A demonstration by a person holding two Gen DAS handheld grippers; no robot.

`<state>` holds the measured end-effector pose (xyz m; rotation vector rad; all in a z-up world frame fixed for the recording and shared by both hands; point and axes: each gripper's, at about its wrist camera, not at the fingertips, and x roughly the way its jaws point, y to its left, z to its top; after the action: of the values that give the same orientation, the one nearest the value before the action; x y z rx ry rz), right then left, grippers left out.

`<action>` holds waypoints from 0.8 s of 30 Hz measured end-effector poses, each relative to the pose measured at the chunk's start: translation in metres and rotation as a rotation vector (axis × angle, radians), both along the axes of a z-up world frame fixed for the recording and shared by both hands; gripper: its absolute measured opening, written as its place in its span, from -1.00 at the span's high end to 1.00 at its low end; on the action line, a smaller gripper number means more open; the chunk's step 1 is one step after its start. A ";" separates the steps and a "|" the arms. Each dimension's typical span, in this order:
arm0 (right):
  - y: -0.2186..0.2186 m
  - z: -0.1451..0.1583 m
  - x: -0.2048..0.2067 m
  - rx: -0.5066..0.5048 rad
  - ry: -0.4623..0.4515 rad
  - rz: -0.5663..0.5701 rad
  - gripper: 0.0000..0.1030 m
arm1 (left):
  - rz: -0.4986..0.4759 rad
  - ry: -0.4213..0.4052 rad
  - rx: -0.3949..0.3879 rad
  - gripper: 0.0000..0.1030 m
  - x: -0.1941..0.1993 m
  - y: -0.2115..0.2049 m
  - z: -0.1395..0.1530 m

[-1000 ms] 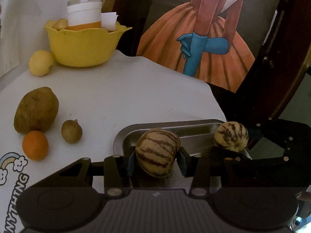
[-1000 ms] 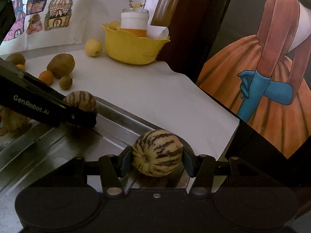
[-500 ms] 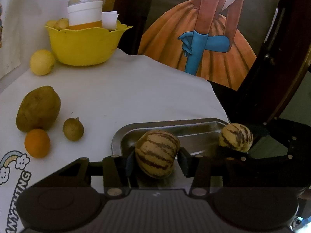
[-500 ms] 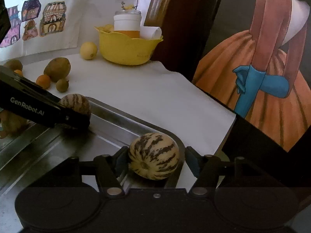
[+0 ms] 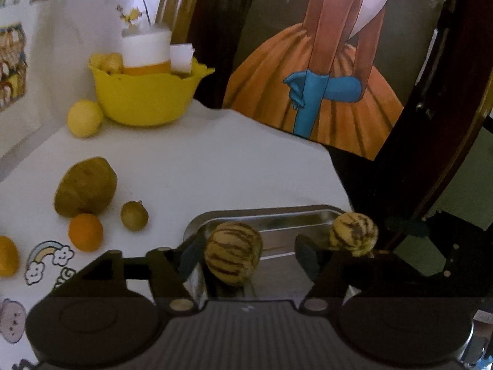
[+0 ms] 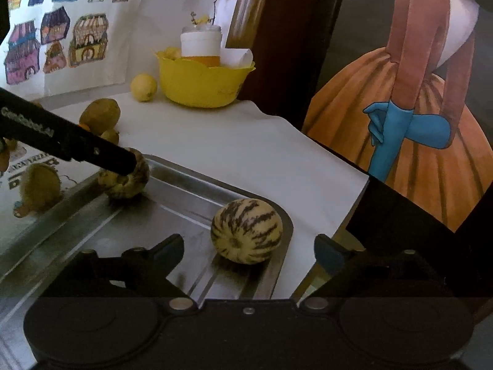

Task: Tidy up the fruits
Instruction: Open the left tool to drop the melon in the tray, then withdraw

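Striped melons, two, in metal tray (image 6: 185,182): near melon (image 6: 246,231) at tray's 3 o'clock corner, far melon (image 6: 124,177) at 10 o'clock. Right gripper (image 6: 248,251) jaws wide apart, holding nothing. Left gripper (image 5: 246,260) jaws spread, one pad beside far melon (image 5: 232,257), grasping nothing.

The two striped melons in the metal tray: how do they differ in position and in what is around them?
In the right wrist view, the near melon lies in the tray's rounded corner, free between the open right gripper's fingers. The far melon lies by the tray's far rim, partly hidden by the left gripper, also open. The near one shows its stem end; the far one does not. Both are pale with dark stripes.
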<state>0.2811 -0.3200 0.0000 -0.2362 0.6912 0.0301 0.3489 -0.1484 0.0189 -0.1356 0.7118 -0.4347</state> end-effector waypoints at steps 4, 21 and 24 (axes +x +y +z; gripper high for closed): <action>0.003 0.011 -0.019 0.024 -0.028 0.000 -0.91 | 0.008 -0.043 0.009 -0.64 -0.021 0.000 0.014; 0.028 0.060 -0.112 0.128 -0.112 -0.018 -0.99 | 0.142 -0.161 0.009 -0.99 -0.131 0.034 0.034; 0.035 0.064 -0.130 0.143 -0.114 -0.017 -0.99 | 0.161 -0.164 -0.003 -0.99 -0.151 0.045 0.032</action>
<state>0.1515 -0.2846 0.0642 -0.0944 0.5742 0.0495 0.1980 -0.1032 0.0509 -0.1572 0.5342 -0.2897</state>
